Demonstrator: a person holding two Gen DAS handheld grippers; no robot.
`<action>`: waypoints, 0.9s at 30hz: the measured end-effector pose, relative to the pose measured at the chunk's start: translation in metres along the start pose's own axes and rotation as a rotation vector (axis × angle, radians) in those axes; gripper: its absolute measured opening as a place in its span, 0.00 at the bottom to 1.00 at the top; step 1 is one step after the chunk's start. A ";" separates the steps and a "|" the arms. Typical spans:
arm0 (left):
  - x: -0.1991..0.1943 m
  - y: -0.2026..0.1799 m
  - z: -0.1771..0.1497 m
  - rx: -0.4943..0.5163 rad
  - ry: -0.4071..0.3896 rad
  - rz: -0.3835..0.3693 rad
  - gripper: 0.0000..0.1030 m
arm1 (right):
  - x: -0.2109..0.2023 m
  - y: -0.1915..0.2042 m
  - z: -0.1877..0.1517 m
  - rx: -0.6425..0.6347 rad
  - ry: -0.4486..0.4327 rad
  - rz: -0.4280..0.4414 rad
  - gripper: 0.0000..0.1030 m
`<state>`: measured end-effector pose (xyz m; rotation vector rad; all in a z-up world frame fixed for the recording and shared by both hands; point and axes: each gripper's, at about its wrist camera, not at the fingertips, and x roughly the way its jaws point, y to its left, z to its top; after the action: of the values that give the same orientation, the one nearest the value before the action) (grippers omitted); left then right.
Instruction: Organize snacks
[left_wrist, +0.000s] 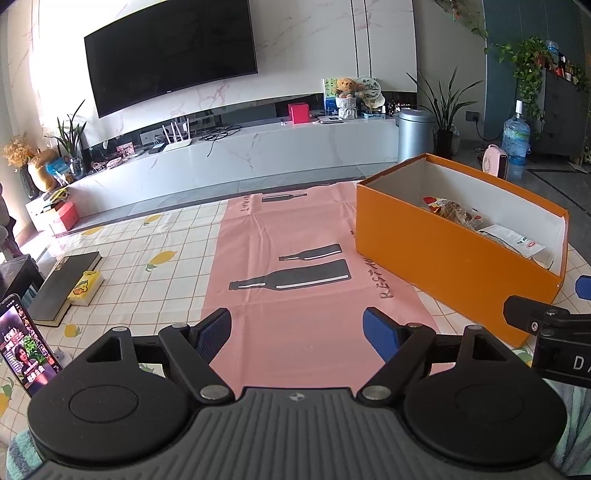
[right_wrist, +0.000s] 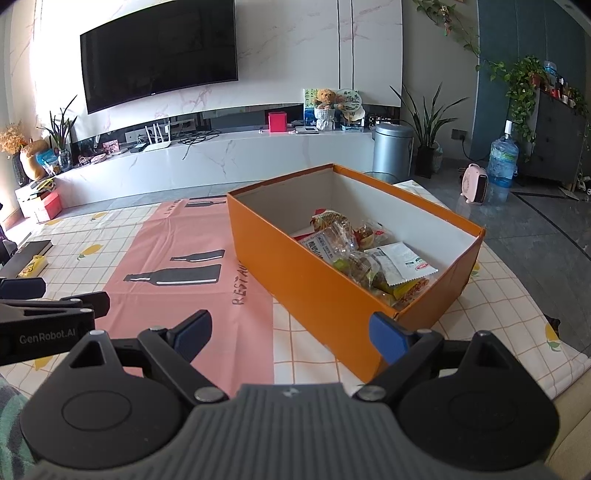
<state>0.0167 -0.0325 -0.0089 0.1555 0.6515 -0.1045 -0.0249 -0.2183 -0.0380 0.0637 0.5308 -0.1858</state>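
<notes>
Both your tongs are released and empty. Left tongs (left_wrist: 297, 334) hang spread over the pink bottle-print cloth (left_wrist: 280, 258), nothing between the blue pads. Right tongs (right_wrist: 291, 338) likewise gape, nothing gripped, with the near corner of the open orange cardboard box (right_wrist: 314, 273) sitting just past the right pad.

The task's things, the crinkly plastic snack packets (right_wrist: 354, 254), are heaped inside that box, toward its near-right half; the far end shows bare white floor. A flat white sachet with a red mark (right_wrist: 402, 262) lies on top of the pile. From your right tongs the pile is at about 1 o'clock, near, over the box's long wall. From your left tongs the box is at 2 o'clock, further off, and only the packet tops peek above the wall.

The box stands lid-off and angled on the checked lemon-print tabletop (left_wrist: 155, 243), probably so you can drop things in from your side. No loose packets show on the cloth, so the sorting looks mostly finished, or the next grab comes from inside the box; can't say which.

At 9 o'clock of the left tongs lie a thick dark book (left_wrist: 62, 284) with a small yellow carton (left_wrist: 85, 288) touching its side, well apart from the box. A propped phone (left_wrist: 26, 350) with a lit screen sits at the near-left edge.
</notes>
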 end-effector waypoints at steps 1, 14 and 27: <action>0.000 0.000 0.000 0.000 0.000 -0.001 0.92 | 0.000 0.000 0.000 0.000 -0.001 0.000 0.87; -0.001 0.001 0.001 -0.004 -0.001 0.000 0.92 | -0.001 0.001 0.000 0.003 0.002 0.004 0.87; -0.003 0.000 0.001 -0.009 -0.005 0.003 0.92 | -0.003 0.003 0.001 0.007 0.001 0.011 0.87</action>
<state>0.0146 -0.0328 -0.0064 0.1473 0.6462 -0.0995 -0.0266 -0.2148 -0.0352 0.0736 0.5311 -0.1770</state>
